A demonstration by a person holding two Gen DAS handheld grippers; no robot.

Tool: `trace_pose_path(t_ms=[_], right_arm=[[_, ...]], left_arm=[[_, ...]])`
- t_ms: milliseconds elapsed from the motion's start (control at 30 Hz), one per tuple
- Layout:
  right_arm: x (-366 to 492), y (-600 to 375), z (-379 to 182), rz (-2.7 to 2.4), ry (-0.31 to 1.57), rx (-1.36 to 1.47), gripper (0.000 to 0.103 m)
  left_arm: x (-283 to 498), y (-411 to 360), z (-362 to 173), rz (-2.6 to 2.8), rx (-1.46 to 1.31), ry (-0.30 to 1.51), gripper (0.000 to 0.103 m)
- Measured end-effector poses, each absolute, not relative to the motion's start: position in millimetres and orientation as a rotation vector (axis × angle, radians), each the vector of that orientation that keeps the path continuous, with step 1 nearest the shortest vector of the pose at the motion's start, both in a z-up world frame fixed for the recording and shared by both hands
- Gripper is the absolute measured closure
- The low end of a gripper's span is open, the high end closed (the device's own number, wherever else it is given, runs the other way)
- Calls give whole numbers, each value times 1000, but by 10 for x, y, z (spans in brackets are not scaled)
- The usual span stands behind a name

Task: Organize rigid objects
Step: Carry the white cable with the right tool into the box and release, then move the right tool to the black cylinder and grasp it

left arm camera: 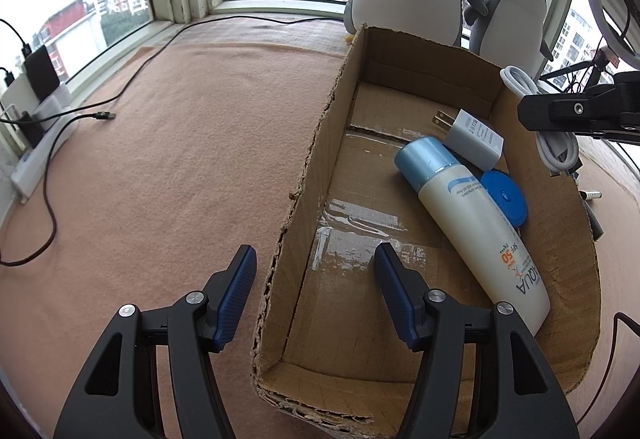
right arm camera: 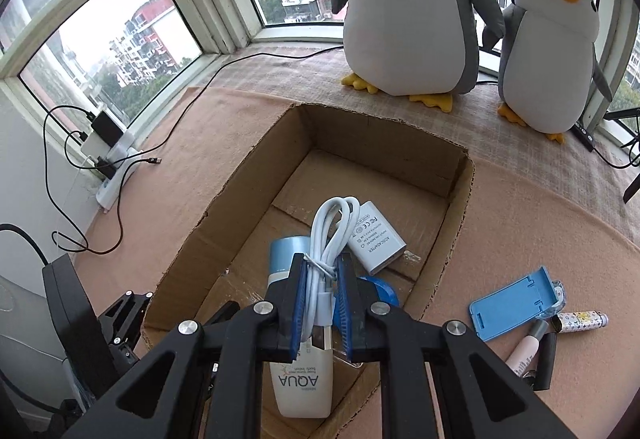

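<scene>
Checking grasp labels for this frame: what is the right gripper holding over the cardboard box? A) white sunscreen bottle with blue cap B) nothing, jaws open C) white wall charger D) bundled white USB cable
D: in the right wrist view the right gripper has its jaws shut on the bundled white USB cable above the open brown cardboard box, while the bottle and charger lie on the box floor.
</scene>
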State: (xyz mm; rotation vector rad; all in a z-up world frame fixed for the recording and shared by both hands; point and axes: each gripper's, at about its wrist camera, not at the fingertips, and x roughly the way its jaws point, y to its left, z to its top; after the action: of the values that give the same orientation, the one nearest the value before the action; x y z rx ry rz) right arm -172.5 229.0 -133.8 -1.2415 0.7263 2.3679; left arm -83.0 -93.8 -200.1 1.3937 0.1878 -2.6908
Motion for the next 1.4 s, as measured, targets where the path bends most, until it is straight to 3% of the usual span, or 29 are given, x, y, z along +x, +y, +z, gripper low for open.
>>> trace_pose_path(t_ms=[33, 67, 167, 200, 467, 967, 1333, 1400], right_arm=[[-1730, 2286, -1338, 2374, 724, -1236, 89], [-1732, 2286, -1334, 2379, 724, -1233, 82], [-1695, 2285, -1276, 2404, 713, -1185, 35], [-1670, 2280, -1241, 2413, 700, -1155, 32], [-1549, 2347, -1176, 2407, 726, -1111, 28], [-709, 2647, -1075, 2299, 601, -1049, 29], [24, 3124, -1346, 2119, 834, -1044, 29], [64, 3130, -1407, 2107, 835, -1060, 35]], left_arm=[[-830, -942, -2001, -2691, 1394, 188, 41], [-830, -941, -2001, -2691, 1394, 188, 41], [-831, -940, -2002, -2691, 1394, 187, 41], [-833, -940, -2006, -2691, 1394, 187, 41], [-823, -941, -2002, -2692, 1394, 187, 41], [-814, -943, -2004, -2694, 1394, 180, 41], [-820, -941, -1995, -2694, 1395, 174, 41], [-819, -941, -1995, -2694, 1395, 173, 41]])
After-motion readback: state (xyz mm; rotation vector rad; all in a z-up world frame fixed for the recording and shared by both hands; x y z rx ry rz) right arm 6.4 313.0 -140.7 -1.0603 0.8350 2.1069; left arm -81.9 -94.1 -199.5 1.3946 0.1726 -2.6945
